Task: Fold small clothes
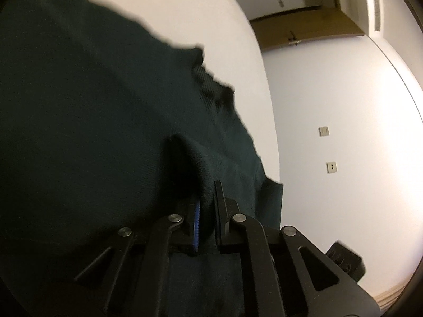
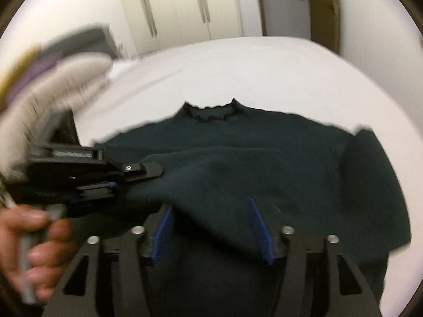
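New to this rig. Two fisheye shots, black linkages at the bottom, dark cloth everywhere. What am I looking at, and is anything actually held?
There is no robot arm here. A person holds a two-finger gripper in each hand, and each gripper carries a camera looking forward along its fingers, so the black linkages at the bottom are the gripper's own.

The left wrist view shows the left gripper shut on a raised fold of a dark green sweater.

The right wrist view shows the right gripper with blue-padded fingers apart, over the sweater's near edge and gripping nothing. The left gripper also shows at that picture's left, held by the person's hand.

The sweater lies spread on a white surface, collar at the far side.
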